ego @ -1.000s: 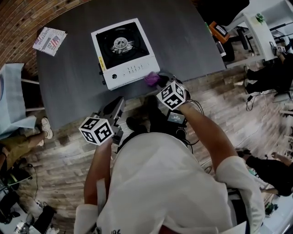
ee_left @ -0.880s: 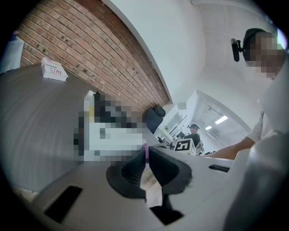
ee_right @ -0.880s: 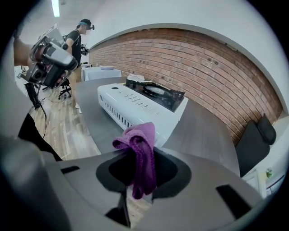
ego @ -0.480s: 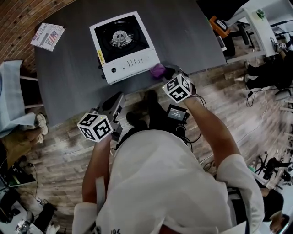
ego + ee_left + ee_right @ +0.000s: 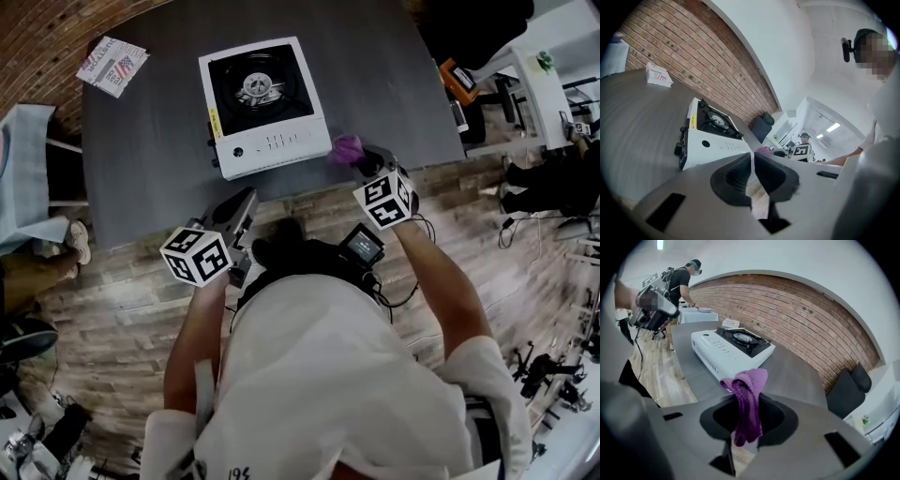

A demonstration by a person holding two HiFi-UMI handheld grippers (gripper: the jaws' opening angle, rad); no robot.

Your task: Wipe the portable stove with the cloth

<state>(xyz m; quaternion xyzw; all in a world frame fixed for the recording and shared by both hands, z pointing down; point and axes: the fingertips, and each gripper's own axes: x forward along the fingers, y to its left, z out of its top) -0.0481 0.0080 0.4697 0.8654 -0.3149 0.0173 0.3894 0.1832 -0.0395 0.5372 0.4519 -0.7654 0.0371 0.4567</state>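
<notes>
Cloth [image 5: 749, 380] lengthwise between jaws of right gripper [image 5: 746, 404]

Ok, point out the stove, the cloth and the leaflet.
stove [image 5: 265, 108], head view, middle of its black top.
cloth [image 5: 747, 401], right gripper view, middle of the hanging fold.
leaflet [image 5: 112, 66], head view, centre of the sheet.

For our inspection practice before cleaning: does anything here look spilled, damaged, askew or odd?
Nothing stands out. The portable stove sits flat and intact on the table, with no spill visible. The purple cloth is simply bunched between the shut jaws of the right gripper.
</notes>
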